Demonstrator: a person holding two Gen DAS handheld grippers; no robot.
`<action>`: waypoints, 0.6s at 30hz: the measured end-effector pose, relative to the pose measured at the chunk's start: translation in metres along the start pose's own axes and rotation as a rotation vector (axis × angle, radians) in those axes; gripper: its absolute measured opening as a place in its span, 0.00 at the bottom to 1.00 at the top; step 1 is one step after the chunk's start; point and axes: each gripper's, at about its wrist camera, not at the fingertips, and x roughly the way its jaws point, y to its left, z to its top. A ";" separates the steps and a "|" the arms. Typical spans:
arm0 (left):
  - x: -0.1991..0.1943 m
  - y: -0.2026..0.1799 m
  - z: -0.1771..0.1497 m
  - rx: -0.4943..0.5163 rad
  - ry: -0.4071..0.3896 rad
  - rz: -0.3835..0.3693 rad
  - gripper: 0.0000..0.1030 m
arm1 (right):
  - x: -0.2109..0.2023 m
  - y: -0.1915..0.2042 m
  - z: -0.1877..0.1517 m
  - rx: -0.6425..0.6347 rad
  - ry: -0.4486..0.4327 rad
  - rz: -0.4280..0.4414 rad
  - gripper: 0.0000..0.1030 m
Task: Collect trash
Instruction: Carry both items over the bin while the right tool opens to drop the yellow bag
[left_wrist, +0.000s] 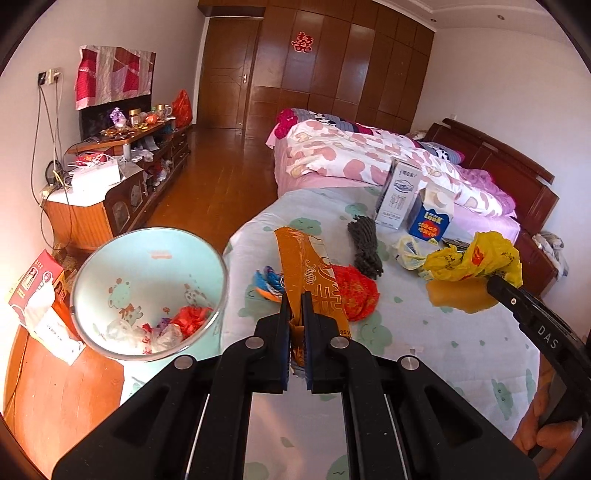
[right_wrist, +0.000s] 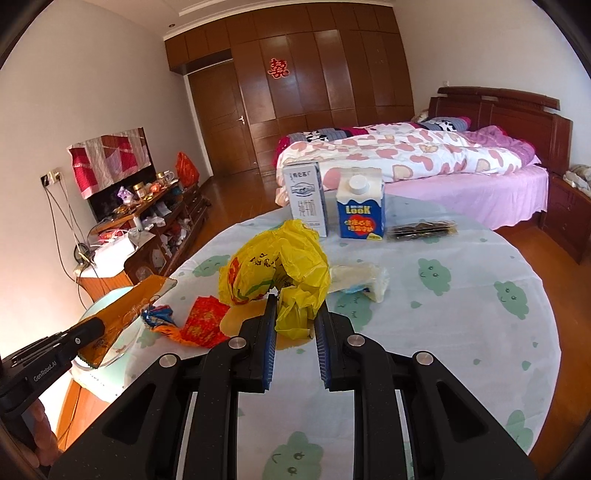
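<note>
A: Between the left gripper's (left_wrist: 295, 302) jaws sits the lower end of the orange wrapper (left_wrist: 303, 266), clamped tight, its long flap standing up and leaning back over the table (left_wrist: 424, 350). How would you finish this?

B: Swing it left past the table's left edge until the wrapper's free end hangs over the mouth of the bin (left_wrist: 149, 291), then part the jaws. The flap is long and stiff, so I'd tip it downward first or it may catch the rim.

A: And the right gripper (right_wrist: 295, 317)?

B: Its jaws are pressed onto the tail of the yellow plastic bag (right_wrist: 277, 273), with the bag's bulk ballooning ahead of the tips, apparently lifted just off the cloth. It looks light and floppy; hold firm and carry it high enough to clear the red packet (right_wrist: 207, 321) and the blue-orange wrapper (right_wrist: 162, 317) near the left edge.

A: What's left behind?

B: The cartons (right_wrist: 360, 210), standing toward the far edge.
</note>
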 end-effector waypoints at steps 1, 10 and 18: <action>-0.003 0.007 0.000 -0.010 -0.005 0.007 0.05 | 0.002 0.007 0.000 -0.007 0.006 0.011 0.19; -0.021 0.060 0.003 -0.076 -0.053 0.100 0.05 | 0.018 0.064 -0.001 -0.084 0.026 0.069 0.19; -0.025 0.111 0.006 -0.170 -0.071 0.185 0.05 | 0.037 0.118 -0.004 -0.163 0.049 0.129 0.19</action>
